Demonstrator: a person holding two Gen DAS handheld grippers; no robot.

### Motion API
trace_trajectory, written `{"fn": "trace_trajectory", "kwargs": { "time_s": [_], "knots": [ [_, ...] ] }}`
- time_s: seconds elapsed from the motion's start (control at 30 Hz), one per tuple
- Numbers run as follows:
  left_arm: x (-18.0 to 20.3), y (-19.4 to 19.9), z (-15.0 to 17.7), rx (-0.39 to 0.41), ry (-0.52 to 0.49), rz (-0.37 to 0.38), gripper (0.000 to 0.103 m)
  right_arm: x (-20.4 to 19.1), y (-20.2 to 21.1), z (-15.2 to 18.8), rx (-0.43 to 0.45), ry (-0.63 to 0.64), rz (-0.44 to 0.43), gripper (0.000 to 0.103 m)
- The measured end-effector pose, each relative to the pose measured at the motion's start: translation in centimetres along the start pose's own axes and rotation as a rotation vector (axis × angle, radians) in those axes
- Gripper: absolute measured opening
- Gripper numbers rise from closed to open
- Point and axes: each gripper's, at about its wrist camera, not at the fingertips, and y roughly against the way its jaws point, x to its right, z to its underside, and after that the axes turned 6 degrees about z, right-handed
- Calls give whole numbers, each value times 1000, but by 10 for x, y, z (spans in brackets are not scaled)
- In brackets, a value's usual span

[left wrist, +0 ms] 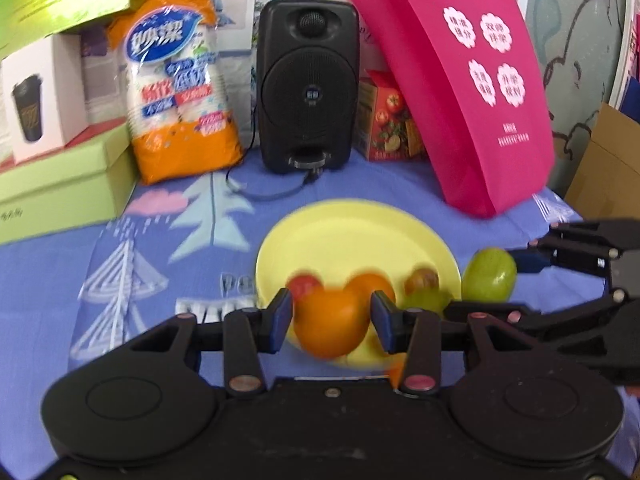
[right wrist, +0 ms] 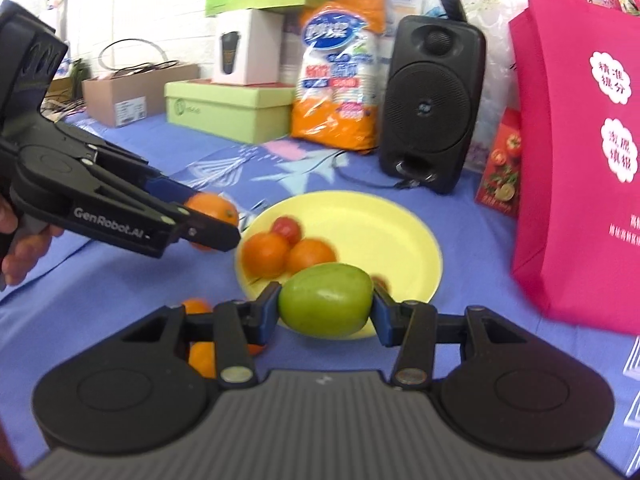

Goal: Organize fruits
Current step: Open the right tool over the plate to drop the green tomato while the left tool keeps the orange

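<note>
The left gripper is seen with its blue-padded fingers closed partway on a round orange fruit, which is held raised at the near edge of a round pale-yellow plate. In the right wrist view the same held fruit is shown clamped at the tip of that gripper, just left of the plate.

The right gripper is shown with its fingers pressed partway closed against both ends of an oval green fruit, carried above the plate's near rim; in the left wrist view this green fruit is seen just right of the plate.

Two orange fruits and a small red fruit are seen lying together on the left part of the plate. Further orange fruits are partly hidden under the right gripper, on the blue patterned cloth that covers the counter.

Behind the plate a black loudspeaker, an orange-and-white bag of paper cups, a pale-green box and a magenta fabric tote bag are ranged.
</note>
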Motion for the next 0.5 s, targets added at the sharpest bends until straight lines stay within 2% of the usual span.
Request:
{"fn": "trace_trajectory", "kwargs": {
  "time_s": [0.13,0.27,0.4,0.5],
  "knots": [
    [0,-30,-25,2,-31,-24,43,14,-21,-14,8,-23,43,46],
    [-8,-54,-40,-8,4,-18,43,29,-44,-21,-1,-54,73,46],
    [-12,-61,-44,-19,4,-12,43,42,-65,-24,-17,-106,78,46],
    [-13,-52,-39,-16,-19,-22,43,44,-76,-24,-31,-117,71,46]
  ]
}}
